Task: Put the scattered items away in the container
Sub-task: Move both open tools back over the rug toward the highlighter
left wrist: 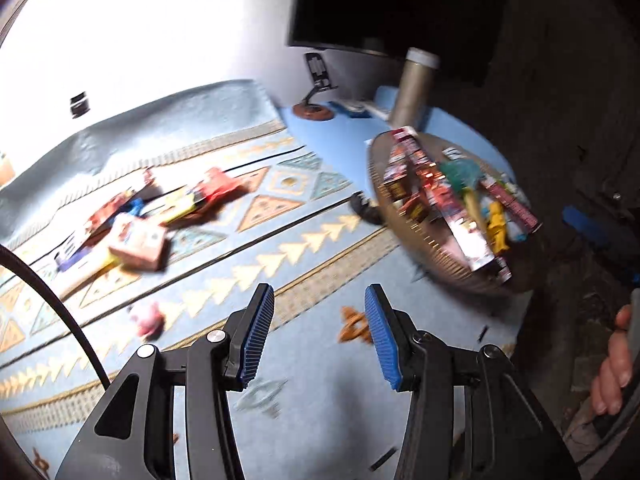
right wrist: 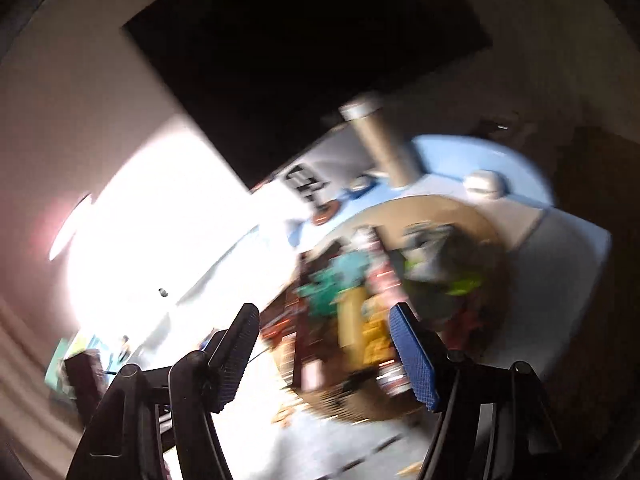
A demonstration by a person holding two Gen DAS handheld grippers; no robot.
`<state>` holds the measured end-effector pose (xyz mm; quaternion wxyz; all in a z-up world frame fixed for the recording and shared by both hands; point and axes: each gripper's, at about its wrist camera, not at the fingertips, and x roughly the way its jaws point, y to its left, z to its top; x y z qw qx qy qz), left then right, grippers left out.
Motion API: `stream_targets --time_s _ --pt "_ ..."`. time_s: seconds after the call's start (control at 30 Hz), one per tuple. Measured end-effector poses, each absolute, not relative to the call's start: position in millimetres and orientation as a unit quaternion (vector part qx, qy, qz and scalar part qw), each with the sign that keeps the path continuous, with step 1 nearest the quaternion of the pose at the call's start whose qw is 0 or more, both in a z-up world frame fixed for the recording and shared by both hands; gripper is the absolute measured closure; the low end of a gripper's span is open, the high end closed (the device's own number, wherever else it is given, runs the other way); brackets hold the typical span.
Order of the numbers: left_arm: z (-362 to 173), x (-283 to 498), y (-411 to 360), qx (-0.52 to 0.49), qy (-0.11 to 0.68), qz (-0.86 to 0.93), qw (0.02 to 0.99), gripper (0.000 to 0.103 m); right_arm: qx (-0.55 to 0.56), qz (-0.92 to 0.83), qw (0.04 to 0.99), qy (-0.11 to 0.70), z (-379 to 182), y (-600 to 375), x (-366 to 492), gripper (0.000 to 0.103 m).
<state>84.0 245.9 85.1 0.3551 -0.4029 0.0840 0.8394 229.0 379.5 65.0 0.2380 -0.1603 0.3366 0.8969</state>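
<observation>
My right wrist view is smeared all over: the round basket (right wrist: 448, 216) ahead of my right gripper (right wrist: 326, 356) holds a jumble I can read only as streaks of teal, yellow and red. At the upper left of that frame, glare wipes out the cloth entirely. In my left wrist view the pile of packets (left wrist: 136, 220) at middle left is too blurred to read, and the small pink thing (left wrist: 148, 318) near my left gripper (left wrist: 320, 336) is a soft blob. A hand (left wrist: 612, 364) at the lower right is cut by the frame's edge. The dark screen (left wrist: 392, 8) runs off the top.
</observation>
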Motion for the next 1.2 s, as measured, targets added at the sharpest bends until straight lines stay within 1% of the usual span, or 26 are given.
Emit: stream_targets --time_s 0.17,0.27,0.37,0.47,0.63,0.73,0.8,0.97,1.2 --pt "80.8 70.7 184.5 -0.409 0.051 0.868 0.277 0.058 -0.193 0.929 0.155 0.276 63.3 315.4 177.4 0.035" --pt "82.9 67.7 160.0 -0.402 0.051 0.882 0.242 0.058 -0.23 0.934 0.127 0.243 54.2 278.3 143.2 0.035" --pt "80.6 63.0 139.1 -0.407 0.052 0.888 0.208 0.058 -0.259 0.922 0.117 0.264 43.6 264.0 120.2 0.035" --pt "68.2 54.7 119.5 -0.442 0.045 0.874 0.197 0.058 -0.276 0.91 0.085 0.297 32.9 261.7 103.9 0.035" --pt "43.4 41.7 96.6 -0.49 0.011 0.848 0.201 0.058 -0.306 0.907 0.114 0.264 17.9 247.9 77.8 0.035" --pt "32.0 33.3 90.1 -0.508 -0.001 0.837 0.205 0.058 -0.315 0.898 0.129 0.278 5.8 251.7 66.6 0.035" --pt "26.6 27.4 86.6 -0.519 -0.022 0.825 0.223 0.058 -0.321 0.892 0.132 0.29 -1.6 254.9 60.1 0.035" --pt "25.0 24.1 82.2 -0.518 -0.038 0.82 0.24 0.058 -0.34 0.885 0.14 0.285 -14.6 256.0 45.6 0.035" --pt "24.6 20.8 78.1 -0.518 -0.05 0.816 0.251 0.058 -0.352 0.888 0.154 0.252 -23.5 249.1 37.6 0.035"
